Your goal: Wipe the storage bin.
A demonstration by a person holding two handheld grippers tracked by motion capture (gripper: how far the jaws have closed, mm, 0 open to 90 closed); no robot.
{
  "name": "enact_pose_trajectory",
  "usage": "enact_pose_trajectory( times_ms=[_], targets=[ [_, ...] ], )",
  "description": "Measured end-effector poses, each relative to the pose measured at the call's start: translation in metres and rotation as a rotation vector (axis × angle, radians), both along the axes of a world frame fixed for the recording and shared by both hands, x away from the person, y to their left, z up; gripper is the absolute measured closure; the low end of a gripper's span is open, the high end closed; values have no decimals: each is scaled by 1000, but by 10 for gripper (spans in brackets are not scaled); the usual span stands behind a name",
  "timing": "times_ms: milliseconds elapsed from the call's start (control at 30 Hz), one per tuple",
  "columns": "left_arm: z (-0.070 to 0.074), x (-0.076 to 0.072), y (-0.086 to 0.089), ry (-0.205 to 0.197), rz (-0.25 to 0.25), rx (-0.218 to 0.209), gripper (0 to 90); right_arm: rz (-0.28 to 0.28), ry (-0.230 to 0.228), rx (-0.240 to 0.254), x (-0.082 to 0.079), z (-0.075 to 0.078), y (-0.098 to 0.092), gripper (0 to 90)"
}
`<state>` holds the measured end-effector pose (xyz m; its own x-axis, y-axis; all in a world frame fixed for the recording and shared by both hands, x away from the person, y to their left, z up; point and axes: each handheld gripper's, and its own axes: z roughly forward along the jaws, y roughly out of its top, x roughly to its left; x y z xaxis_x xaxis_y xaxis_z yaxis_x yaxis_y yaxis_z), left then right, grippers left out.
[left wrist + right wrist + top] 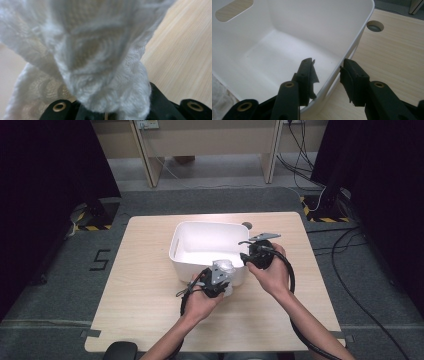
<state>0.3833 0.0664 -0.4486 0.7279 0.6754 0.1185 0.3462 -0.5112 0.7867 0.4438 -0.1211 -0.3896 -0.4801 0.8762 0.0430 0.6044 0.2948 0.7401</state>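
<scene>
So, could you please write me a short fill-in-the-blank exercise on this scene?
1. The left hand-held gripper is shut on a white ____.
2. The right hand-held gripper has one jaw on each side of the white bin's ____.
3. The bin stands on a ____ table.
Missing words: cloth; wall; wooden

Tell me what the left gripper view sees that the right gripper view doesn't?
Left gripper view alone: a white knitted cloth right up close, bunched between the left gripper jaws, which are shut on it.

Right gripper view alone: the inside of the white bin, its handle slot, and a round hole in the table. The right gripper straddles the bin's wall, one jaw inside and one outside; whether the pads press on it is hard to tell.

Both: the pale wooden table and black jaws rising from the bottom.
</scene>
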Motion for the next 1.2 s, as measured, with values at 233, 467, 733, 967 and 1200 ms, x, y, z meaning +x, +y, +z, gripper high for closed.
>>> enact_pose_trajectory(
  times_ms=[233, 467, 733, 967, 1200],
  targets=[
    [11, -2, -5, -24, -16, -2, 816, 1, -1, -1, 0, 0, 0, 613],
    [10, -2, -5, -32, -11, -5, 816, -1, 1, 0, 0, 0, 0, 613],
    [3, -1, -7, -25, -18, 0, 816, -2, -1, 0, 0, 0, 0, 613],
    [-9, 1, -11, -7, -26, 11, 816, -2, -1, 1, 0, 0, 0, 613],
    [-17, 3, -14, 6, -32, 33, 816, -1, -2, 1, 0, 0, 0, 613]
  ],
)
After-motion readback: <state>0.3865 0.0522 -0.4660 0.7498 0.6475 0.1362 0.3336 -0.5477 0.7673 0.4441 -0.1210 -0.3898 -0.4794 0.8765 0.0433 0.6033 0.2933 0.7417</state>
